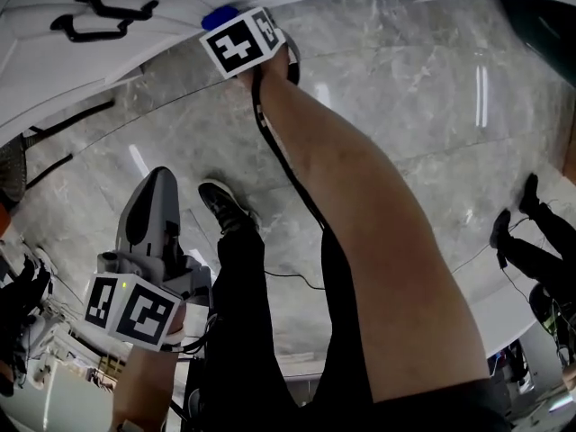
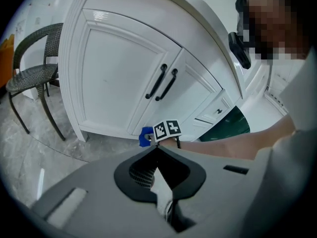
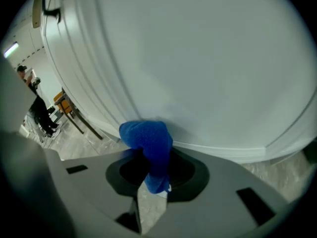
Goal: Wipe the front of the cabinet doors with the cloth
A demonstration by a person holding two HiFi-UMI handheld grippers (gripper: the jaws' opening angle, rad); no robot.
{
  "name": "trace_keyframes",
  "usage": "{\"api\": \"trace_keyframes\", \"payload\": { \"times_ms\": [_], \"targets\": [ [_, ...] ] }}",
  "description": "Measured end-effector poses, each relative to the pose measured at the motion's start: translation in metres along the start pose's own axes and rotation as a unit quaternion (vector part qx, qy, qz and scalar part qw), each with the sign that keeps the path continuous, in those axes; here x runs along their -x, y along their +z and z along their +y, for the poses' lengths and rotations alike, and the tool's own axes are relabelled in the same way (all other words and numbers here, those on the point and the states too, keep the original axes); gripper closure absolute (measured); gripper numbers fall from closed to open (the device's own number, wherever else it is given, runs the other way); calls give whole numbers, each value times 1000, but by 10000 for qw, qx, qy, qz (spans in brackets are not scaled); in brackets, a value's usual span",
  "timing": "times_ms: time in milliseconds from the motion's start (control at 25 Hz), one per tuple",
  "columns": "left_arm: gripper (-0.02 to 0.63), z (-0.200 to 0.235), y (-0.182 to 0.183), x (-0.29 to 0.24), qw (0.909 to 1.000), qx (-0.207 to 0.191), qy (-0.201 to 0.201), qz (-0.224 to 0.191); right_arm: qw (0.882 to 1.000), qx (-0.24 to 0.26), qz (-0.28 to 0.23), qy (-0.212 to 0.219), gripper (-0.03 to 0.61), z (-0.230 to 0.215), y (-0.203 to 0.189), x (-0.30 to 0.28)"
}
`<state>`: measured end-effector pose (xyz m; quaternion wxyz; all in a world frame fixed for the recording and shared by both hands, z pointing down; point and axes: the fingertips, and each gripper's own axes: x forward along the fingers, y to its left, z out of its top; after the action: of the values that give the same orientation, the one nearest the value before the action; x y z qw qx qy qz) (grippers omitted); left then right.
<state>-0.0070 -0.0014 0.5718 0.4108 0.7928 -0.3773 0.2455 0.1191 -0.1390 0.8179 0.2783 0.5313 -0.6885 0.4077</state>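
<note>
We clamp the blue cloth [image 3: 147,138] in our right gripper [image 3: 151,155], lengthwise along the jaws, its far end on the cabinet door [image 3: 198,58]. Our left gripper [image 2: 156,148] is closed and empty.

Blue cloth [image 3: 146,138] sits in right gripper [image 3: 153,175], against bottom rail of white panelled cabinet door [image 3: 198,58], just above grey marble floor [image 1: 405,106]. Left gripper [image 1: 160,183] well back, beside person's leg [image 1: 243,331]. Dark wicker chair [image 2: 34,76] left of that door.

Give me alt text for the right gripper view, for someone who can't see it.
The right gripper is shut on a bunched blue cloth, held against the lower part of a white cabinet door that fills most of the view. Grey stone floor shows at the lower left and right.
</note>
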Motion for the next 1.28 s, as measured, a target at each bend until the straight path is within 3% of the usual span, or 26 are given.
{"api": "trace_keyframes", "payload": {
  "times_ms": [240,400,600,840,1040,1280],
  "targets": [
    [613,-50,-3,-29,9997,-116,-232,40,9986,-299,-16,-434,499,-90,-19,36],
    [614,-93,-7,-50,9990,-148,-414,64,9933,-456,-134,-1057,500,-166,-27,72],
    [613,-127,-9,-58,9980,-231,-571,124,9913,-473,13,-1228,499,-199,-35,110],
    [613,-166,-8,-51,9968,-401,-684,-70,9919,82,-413,-1197,500,-192,-15,160],
    [613,-173,18,-21,9956,-551,-719,-235,9905,-475,-552,-1168,500,-173,-5,207],
    [614,-170,60,56,9930,-949,-567,-410,9927,-597,-1017,-234,500,-69,11,317]
  ]
}}
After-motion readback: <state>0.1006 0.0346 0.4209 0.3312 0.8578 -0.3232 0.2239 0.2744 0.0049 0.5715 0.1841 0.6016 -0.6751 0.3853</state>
